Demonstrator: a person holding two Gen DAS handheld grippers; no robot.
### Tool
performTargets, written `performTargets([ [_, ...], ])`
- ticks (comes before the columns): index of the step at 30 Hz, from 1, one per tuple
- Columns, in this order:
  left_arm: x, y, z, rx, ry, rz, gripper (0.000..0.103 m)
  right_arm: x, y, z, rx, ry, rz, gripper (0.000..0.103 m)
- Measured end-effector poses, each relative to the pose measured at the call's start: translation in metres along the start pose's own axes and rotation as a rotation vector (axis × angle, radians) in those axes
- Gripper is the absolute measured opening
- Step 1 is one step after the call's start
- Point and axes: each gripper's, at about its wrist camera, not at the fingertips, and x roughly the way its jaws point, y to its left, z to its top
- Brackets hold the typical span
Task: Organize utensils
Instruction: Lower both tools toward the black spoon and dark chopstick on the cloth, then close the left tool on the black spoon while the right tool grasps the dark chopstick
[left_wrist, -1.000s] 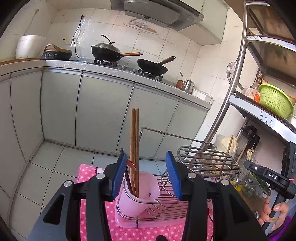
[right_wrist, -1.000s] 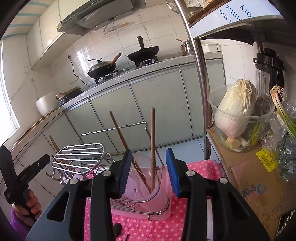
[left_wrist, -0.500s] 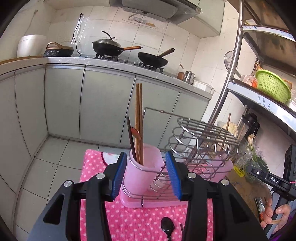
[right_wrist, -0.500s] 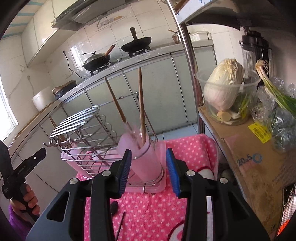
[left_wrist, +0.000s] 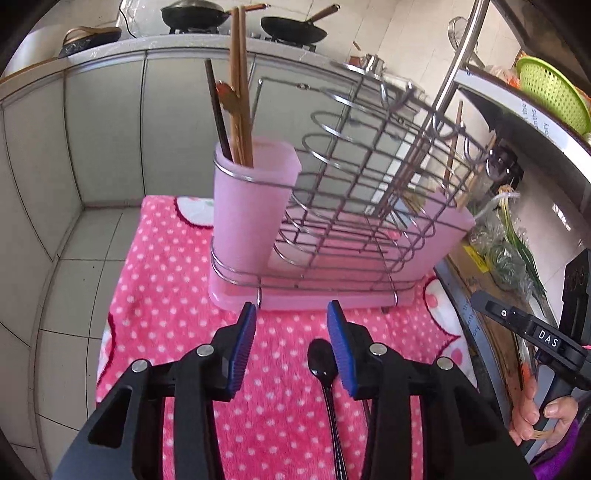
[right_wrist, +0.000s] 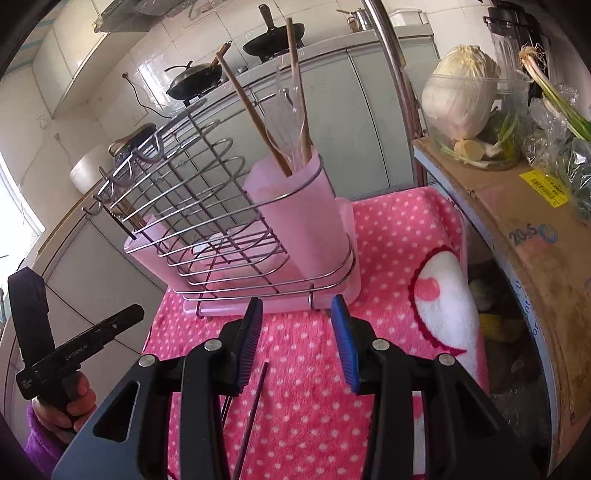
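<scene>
A wire rack with pink cups (left_wrist: 343, 221) stands on a pink dotted cloth (left_wrist: 170, 317). Its left cup (left_wrist: 251, 206) holds wooden chopsticks (left_wrist: 238, 85) and a dark utensil. In the right wrist view the near cup (right_wrist: 303, 221) holds two wooden chopsticks (right_wrist: 251, 110) and clear plastic cutlery (right_wrist: 286, 122). A black spoon (left_wrist: 325, 373) lies on the cloth beside the right finger of my open, empty left gripper (left_wrist: 291, 343). A dark chopstick (right_wrist: 251, 421) lies on the cloth under my open, empty right gripper (right_wrist: 297, 343).
A metal shelf pole (right_wrist: 399, 92) rises to the right of the cloth. A cardboard box (right_wrist: 517, 236) carries a tub with cabbage (right_wrist: 461, 99) and green onions. Kitchen cabinets and a stove with woks stand behind. A green basket (left_wrist: 550, 92) sits on the shelf.
Both grippers have drawn back and tilted down from the rack. The cloth, the black spoon and the dark chopstick have come into view below them. Both stay open.
</scene>
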Motion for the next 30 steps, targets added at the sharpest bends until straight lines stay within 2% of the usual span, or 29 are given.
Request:
performTargets([
  [4,0.025,-0.01,-0.013,0.001,0.143,-0.043,0.032,0.007,0.004,-0.008,-0.008,0.034,0.008,0.039],
  [7,0.047,-0.017,-0.022,-0.012,0.254,-0.061,0.031,0.011,0.005,-0.015,-0.009,0.058,0.016,0.039],
  [14,0.095,-0.033,-0.033,0.005,0.407,0.042,0.033,0.015,-0.002,-0.022,0.022,0.095,0.045,0.039],
  [19,0.115,-0.03,-0.027,-0.038,0.447,0.071,0.036,0.018,-0.006,-0.025,0.04,0.11,0.065,0.039],
  [23,0.126,-0.029,-0.025,-0.091,0.457,0.057,0.037,0.022,-0.008,-0.028,0.056,0.124,0.082,0.039],
  [26,0.126,-0.029,-0.023,-0.105,0.443,0.028,0.026,0.026,-0.009,-0.03,0.06,0.139,0.083,0.039],
  [30,0.116,-0.035,-0.019,-0.089,0.382,-0.002,0.01,0.031,-0.011,-0.032,0.08,0.161,0.099,0.039],
])
